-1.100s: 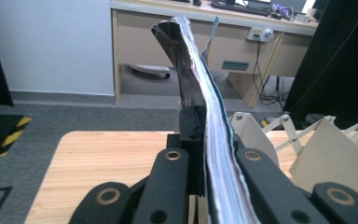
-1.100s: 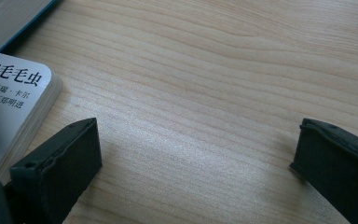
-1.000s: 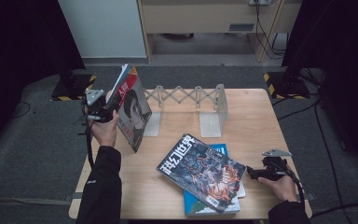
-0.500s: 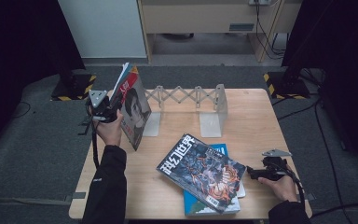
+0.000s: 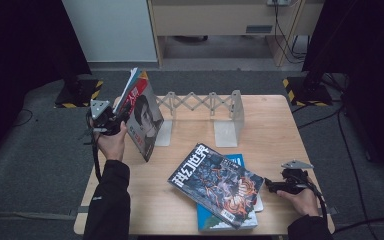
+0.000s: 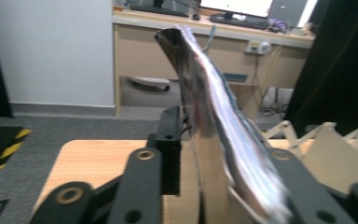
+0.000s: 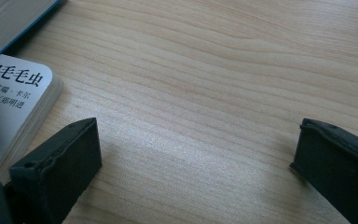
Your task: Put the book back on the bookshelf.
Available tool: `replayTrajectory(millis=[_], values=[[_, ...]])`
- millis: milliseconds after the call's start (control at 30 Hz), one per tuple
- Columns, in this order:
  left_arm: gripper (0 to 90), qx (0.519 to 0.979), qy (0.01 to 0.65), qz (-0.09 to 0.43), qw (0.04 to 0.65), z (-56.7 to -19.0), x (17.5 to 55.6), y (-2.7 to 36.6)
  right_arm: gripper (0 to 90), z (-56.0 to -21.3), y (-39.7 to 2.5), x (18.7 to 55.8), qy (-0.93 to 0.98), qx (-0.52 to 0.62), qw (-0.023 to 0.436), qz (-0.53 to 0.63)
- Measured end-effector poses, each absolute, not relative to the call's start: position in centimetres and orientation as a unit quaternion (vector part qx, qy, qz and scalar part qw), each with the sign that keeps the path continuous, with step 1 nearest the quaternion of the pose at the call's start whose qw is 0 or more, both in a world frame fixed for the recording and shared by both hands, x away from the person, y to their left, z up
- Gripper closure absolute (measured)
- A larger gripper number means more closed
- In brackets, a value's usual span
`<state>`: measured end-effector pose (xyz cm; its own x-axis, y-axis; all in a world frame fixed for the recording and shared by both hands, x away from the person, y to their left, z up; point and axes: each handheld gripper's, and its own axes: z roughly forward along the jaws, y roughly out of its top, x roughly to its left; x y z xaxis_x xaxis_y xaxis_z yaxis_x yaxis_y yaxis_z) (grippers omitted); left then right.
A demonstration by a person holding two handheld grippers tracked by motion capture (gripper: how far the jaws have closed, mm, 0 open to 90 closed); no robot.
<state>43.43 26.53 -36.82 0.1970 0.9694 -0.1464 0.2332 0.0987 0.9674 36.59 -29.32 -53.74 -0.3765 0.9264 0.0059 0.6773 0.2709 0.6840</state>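
Left gripper point(image 5: 111, 121): held at the table's far-left corner, jaws clamped on a magazine point(image 5: 142, 114); in the left gripper view the magazine point(image 6: 214, 126) stood edge-on between the two black jaws, pages bowed.
Magazine: upright and tilted, lower edge on or just above the table point(image 5: 180, 220) (could not tell which), face cover turned towards the rack; just left of the rack's left end plate.
Rack point(image 5: 200, 107): white accordion book rack along the far edge of the table, two upright end plates, no book between them.
Right gripper point(image 5: 271, 186): resting low at the near-right part of the table, jaws spread wide with only bare wood between them in the right gripper view point(image 7: 196, 154); gripped nothing.
Stack point(image 5: 220, 187): a dark-covered magazine lay flat on top of a blue book and a white book near the front edge; the right gripper sat just beside its right side, white book's corner point(image 7: 14, 102) near one jaw.
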Motion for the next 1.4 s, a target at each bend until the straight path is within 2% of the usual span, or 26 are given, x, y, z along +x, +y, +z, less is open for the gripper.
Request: replayTrajectory(millis=[167, 400, 767, 1033, 1233, 1300, 1400], values=[[60.7, 0.576, 0.513, 0.353, 0.529, -36.9, 42.2, 26.6, 0.8, -53.9, -29.4, 36.5, 0.766, 0.519, 0.209, 0.318], [44.7, 0.574, 0.498, 0.344, 0.552, -37.5, 40.3, 27.1, 0.7, -54.0, -29.4, 36.5, 0.766, 0.518, 0.209, 0.318], [29.5, 0.601, 0.476, 0.326, 0.553, -40.2, 35.9, 27.2, 0.7, -54.0, -29.4, 36.4, 0.766, 0.519, 0.21, 0.317], [25.2, 0.637, 0.466, 0.309, 0.531, -42.6, 34.3, 25.7, 0.8, -53.9, -29.4, 36.4, 0.765, 0.52, 0.209, 0.317], [25.2, 0.66, 0.458, 0.273, 0.53, -45.0, 33.7, 24.8, 2.8, -53.9, -29.5, 36.4, 0.765, 0.519, 0.213, 0.317], [26.4, 0.67, 0.452, 0.267, 0.524, -45.6, 33.7, 24.4, 6.4, -53.8, -29.6, 36.3, 0.764, 0.521, 0.213, 0.315], [25.9, 0.685, 0.445, 0.254, 0.518, -46.2, 33.6, 23.7, 16.3, -53.4, -29.8, 36.1, 0.766, 0.521, 0.21, 0.312]])
